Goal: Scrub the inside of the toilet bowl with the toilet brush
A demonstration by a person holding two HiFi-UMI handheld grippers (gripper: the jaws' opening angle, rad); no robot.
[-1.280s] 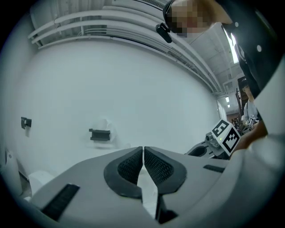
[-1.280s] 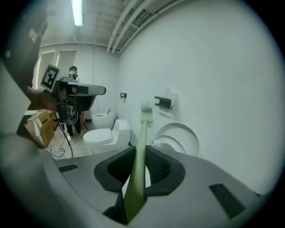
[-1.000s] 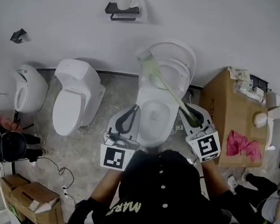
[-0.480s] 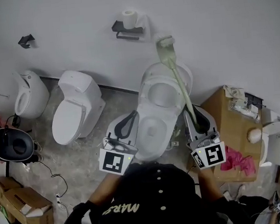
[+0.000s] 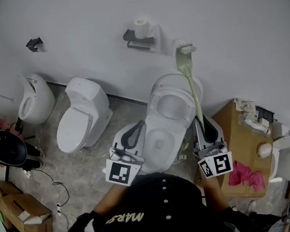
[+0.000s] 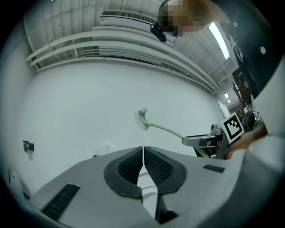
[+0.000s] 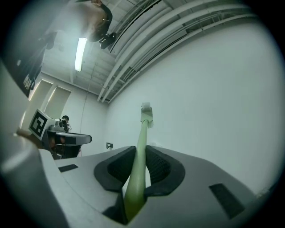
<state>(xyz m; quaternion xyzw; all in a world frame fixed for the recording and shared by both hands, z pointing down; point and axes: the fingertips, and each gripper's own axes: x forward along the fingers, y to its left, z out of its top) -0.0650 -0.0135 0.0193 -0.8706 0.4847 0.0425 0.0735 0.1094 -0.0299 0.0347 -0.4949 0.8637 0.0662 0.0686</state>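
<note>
white wall, grey floor | right gripper pinches toilet brush | left gripper fingers pressed together, seemingly empty

Two toilets: open toilet, closed toilet. One white urinal. One toilet brush. One paper roll. Two grippers: left gripper, right gripper.

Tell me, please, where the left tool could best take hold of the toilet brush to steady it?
I'd take the toilet brush on its bare handle just above the right tool, the left tool opened first and coming from its own side: the shaft is thin, straight and held head-up.
</note>
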